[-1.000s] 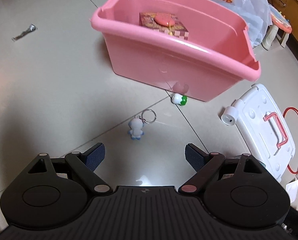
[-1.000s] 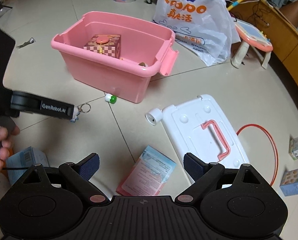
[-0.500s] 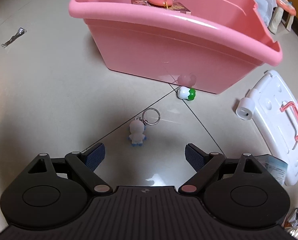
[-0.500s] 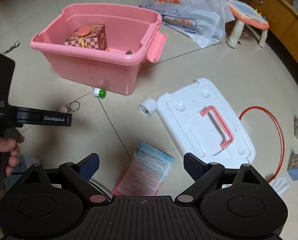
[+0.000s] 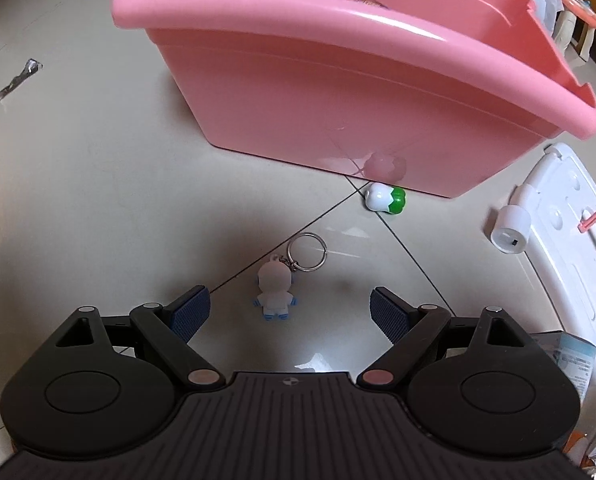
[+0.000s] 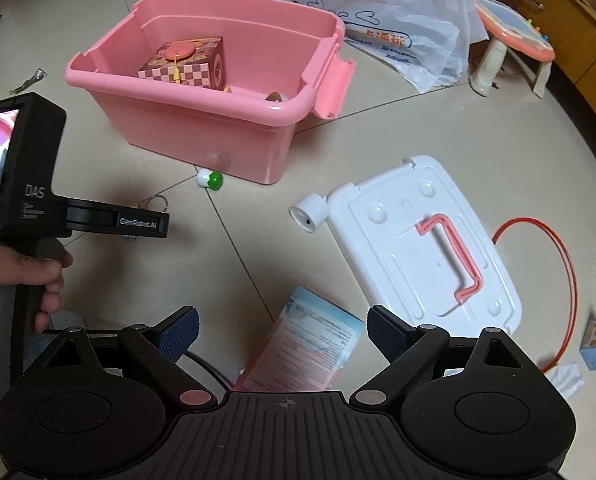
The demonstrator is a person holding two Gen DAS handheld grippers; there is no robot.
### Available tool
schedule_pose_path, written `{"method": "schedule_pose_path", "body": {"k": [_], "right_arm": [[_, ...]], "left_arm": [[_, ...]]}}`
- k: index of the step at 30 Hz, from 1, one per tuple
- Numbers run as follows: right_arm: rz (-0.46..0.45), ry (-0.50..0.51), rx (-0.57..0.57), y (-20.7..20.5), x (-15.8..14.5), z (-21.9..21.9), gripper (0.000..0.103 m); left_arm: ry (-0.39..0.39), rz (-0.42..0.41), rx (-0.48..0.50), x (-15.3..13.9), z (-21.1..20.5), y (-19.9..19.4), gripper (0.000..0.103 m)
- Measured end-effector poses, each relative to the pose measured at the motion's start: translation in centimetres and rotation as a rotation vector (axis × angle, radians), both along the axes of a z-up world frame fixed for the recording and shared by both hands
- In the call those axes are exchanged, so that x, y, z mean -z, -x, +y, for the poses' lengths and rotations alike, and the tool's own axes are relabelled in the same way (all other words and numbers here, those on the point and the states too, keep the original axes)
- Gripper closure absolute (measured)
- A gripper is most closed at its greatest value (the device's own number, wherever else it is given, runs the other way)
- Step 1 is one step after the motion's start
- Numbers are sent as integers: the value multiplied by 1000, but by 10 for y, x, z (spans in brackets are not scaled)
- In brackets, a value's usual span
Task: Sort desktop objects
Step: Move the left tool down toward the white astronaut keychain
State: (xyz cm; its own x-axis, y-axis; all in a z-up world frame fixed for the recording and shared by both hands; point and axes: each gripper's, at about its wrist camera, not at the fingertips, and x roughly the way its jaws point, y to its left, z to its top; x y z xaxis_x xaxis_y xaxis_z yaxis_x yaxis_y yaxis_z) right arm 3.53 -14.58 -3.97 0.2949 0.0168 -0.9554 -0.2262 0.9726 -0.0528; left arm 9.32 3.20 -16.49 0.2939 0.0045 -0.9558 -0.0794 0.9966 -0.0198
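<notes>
Hovering over a tiled floor [image 5: 78, 184], the left gripper [image 5: 288, 312] points down with its jaws spread wide and nothing between the pads, a small white-and-blue figure keychain [image 5: 276, 288] lying on the tile just ahead of the gap, its metal ring toward a pink storage bin [image 5: 337, 112]. A white-and-green toy [image 5: 385, 198] rests at the foot of the bin's near wall.

The right gripper [image 6: 282, 332] is likewise spread and empty, above a pink-and-blue leaflet [image 6: 309, 348] whose small print is too fine to read. Only this view looks into the bin, where a checkered pink box [image 6: 186, 64] with a round pink top sits beside a small brown item. It alone also takes in the whole white lid [image 6: 417, 240] with its pink handle, a white cylinder [image 6: 309, 212] touching the lid's corner, a red hoop [image 6: 565, 280], small cartons at the right edge, a child's drawing table [image 6: 513, 36] and a white plastic bag [image 6: 385, 12] with orange lettering, part of it Chinese characters.

The same view shows a hand [image 6: 22, 272] holding the left tool from the side, its body marked "DAS" and its arm "GenRobot.AI", with a lit screen at the back. A scrap of silver wrapper [image 5: 16, 80] lies apart on the tile, clearer from the left camera
</notes>
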Motion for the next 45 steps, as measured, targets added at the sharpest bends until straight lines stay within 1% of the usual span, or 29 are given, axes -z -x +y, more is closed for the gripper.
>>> {"method": "schedule_pose_path", "body": {"k": [4,9,11,24,30,45], "right_arm": [[11,1,-6,-1,3,2,13],[15,-2,-4,-3,4,3,13],[15,0,-8,-3,4,4,13],[33,1,-8,-5,11,6,13],[46,1,-11,-5,15,6,13],[76,-8,-13,-8,24,10,13]], "left_arm": [[20,14,-9,6,3,-3,20],[35,25,-17,11,5,-5,21],[43,28,-19,13,5,-5,23],[33,50,-26,24,9,-10,24],[33,68,-39,29,11,-11,27],[23,68,-28,36,10,-15,28]]}}
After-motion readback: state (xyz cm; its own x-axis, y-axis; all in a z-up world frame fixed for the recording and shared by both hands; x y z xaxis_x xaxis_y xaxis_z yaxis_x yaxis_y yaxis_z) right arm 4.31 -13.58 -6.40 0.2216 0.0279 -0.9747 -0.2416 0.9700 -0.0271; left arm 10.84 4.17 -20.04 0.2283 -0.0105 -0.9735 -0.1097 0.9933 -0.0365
